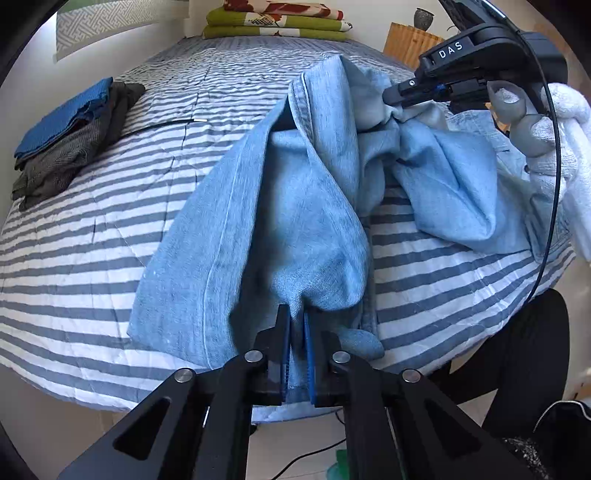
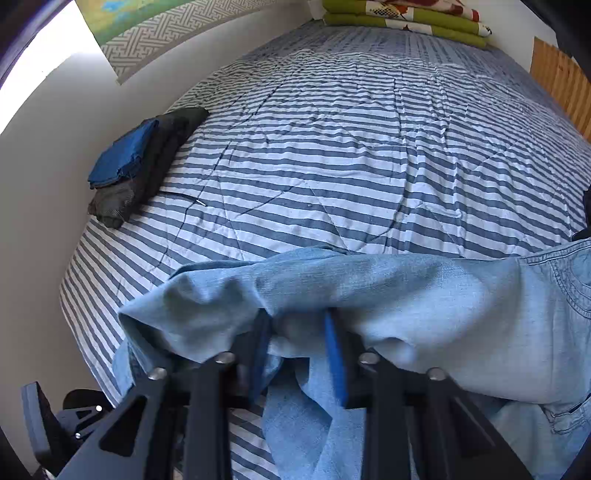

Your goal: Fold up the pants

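Left gripper [image 1: 295,325], bottom centre of the left wrist view: jaws nearly together, clamped on a gathered fold of the light blue pants [image 1: 288,221], denim pinched between the blue pads. From that grip the cloth runs up the middle of the frame as a long leg lying on the striped bed cover [image 1: 92,258], then bunches toward the upper right. There the right gripper [image 1: 391,96] — black body, white lettering on top — bites another bunch of the same denim, held by a white-gloved hand [image 1: 561,147] at the right edge. Right wrist view: right gripper [image 2: 295,332] at bottom centre, fingers [image 2: 336,362] narrow with cloth draped over and wedged between them; the picture is slightly blurred here, but fabric is plainly between the pads. The pants span the lower part of that frame from lower left to the right edge, stitched seam and pocket area at far right, one end hanging down past the gripper over the near edge of the bed. Further out: a folded stack of clothes [image 1: 70,140], blue piece on top of dark grey ones, sits at the left of the bed, well apart from the pants. Folded green and red patterned bedding [image 1: 277,22] lies at the far end, top of frame. A wooden slatted piece [image 1: 410,40] stands at upper right beside the bed — a small dark pot on it.
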{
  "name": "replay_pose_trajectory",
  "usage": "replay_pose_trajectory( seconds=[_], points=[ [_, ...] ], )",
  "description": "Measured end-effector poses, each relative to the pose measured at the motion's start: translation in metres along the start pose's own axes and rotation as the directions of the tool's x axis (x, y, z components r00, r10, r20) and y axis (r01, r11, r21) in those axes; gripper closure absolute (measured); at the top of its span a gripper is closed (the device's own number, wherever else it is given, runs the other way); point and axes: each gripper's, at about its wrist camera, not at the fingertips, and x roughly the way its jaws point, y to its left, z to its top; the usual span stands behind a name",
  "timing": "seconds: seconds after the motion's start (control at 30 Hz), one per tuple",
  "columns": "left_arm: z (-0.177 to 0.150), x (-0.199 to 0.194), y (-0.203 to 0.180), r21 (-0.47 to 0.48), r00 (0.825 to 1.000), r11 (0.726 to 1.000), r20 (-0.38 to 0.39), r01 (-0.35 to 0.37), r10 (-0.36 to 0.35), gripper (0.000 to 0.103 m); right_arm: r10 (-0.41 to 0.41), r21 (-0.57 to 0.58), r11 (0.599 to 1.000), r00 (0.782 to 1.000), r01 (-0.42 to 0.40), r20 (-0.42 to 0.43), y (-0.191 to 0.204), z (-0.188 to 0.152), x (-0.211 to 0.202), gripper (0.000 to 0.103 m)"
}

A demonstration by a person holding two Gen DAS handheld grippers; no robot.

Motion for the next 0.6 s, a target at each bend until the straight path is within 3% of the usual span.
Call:
replay_pose_trajectory(
  seconds=[0.13,0.23,0.37,0.5,0.57,0.6],
  points=[
    [0.021,-0.048,0.034,-0.085,0.994,0.994,0.096,0.066,-0.058,0.099,0.01,0.011,1.0,0.994,-0.011,0.109,-0.001,0.011,-0.043,0.101],
    [0.043,-0.095,0.065,-0.148,0.98,0.986,0.192,0.08,-0.051,0.099,0.001,0.016,1.0,0.976,-0.005,0.218,-0.003,0.02,-0.09,0.101],
    [0.074,-0.168,0.088,-0.15,0.937,0.973,0.331,0.173,-0.115,0.099,0.035,0.051,0.997,0.94,-0.055,0.339,-0.01,0.032,-0.146,0.101],
    [0.11,-0.227,0.089,-0.078,0.904,0.986,0.414,0.149,-0.103,0.099,0.026,0.018,0.999,0.895,-0.038,0.446,0.003,0.043,-0.184,0.103],
    [0.135,-0.233,0.1,-0.071,0.905,0.99,0.418,0.122,-0.082,0.096,-0.007,-0.009,1.0,0.855,0.014,0.519,0.014,0.054,-0.197,0.103],
    [0.148,-0.229,0.107,-0.069,0.91,0.994,0.412,0.082,-0.046,0.094,-0.004,-0.02,1.0,0.845,0.018,0.534,0.018,0.063,-0.198,0.103]
  ],
)
